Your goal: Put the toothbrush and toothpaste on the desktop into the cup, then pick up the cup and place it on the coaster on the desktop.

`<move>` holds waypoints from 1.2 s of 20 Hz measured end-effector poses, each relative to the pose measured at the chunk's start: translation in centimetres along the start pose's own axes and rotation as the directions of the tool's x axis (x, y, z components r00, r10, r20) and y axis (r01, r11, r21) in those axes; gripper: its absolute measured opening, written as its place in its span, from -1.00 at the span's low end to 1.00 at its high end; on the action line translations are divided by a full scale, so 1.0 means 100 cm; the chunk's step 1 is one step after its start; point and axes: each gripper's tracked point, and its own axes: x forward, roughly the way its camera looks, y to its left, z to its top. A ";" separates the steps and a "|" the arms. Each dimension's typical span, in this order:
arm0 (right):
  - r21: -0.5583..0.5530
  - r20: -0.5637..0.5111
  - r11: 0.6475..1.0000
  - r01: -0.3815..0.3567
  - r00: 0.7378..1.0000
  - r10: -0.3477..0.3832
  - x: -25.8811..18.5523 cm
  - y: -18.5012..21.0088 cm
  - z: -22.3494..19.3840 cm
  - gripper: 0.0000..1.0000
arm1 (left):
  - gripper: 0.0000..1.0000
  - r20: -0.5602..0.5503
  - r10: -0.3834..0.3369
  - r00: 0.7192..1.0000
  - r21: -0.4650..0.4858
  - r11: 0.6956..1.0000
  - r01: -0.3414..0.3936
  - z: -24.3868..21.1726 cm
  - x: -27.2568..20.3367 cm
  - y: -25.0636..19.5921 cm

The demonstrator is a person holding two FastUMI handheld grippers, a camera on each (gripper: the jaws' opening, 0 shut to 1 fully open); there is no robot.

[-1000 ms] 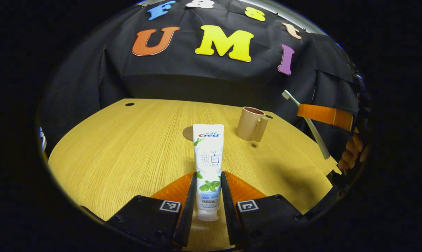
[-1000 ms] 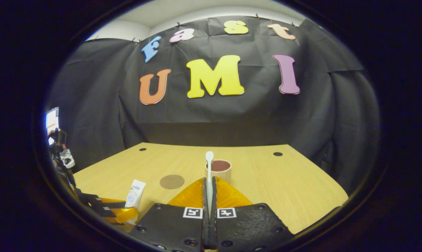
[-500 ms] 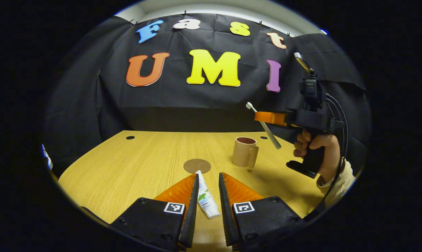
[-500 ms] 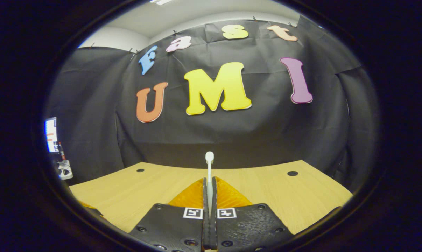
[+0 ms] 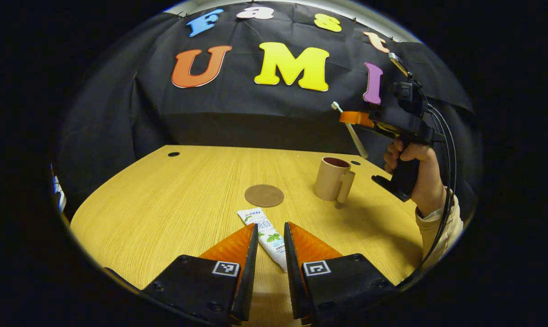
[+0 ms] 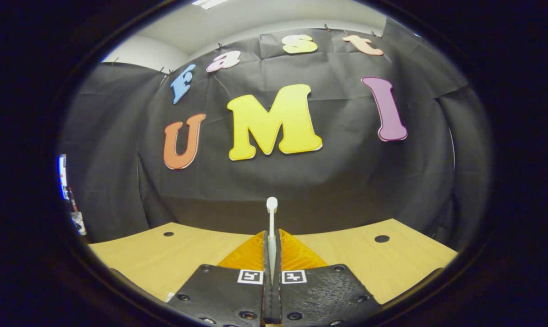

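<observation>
Both fingers of the right gripper clamp a white plastic toothbrush above the tan handled cup. Left gripper stands apart around the white toothpaste tube, lying left of the cup, near the round brown coaster.

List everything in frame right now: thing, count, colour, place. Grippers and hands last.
toothpaste tube: 1, white with green leaves, lying flat on the desktop, its near end between the left gripper's open jaws
toothbrush: 1, white, clamped in the right gripper, raised above the cup, head tilted up
cup: 1, tan with a handle, upright on the desktop, right of the coaster
coaster: 1, brown, round, flat on the desktop beyond the tube
desktop: 1, light wood
left gripper: 1, low over the tube, jaws apart
right gripper: 1, jaws closed on the toothbrush
hand: 1, with a cream sleeve, holding the right gripper's handle
</observation>
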 end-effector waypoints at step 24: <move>0.074 0.000 0.997 -0.023 1.000 0.023 0.028 -0.014 -0.005 -1.00 | 0.39 -0.386 0.120 0.914 -0.041 0.988 -0.147 -0.045 0.058 -0.028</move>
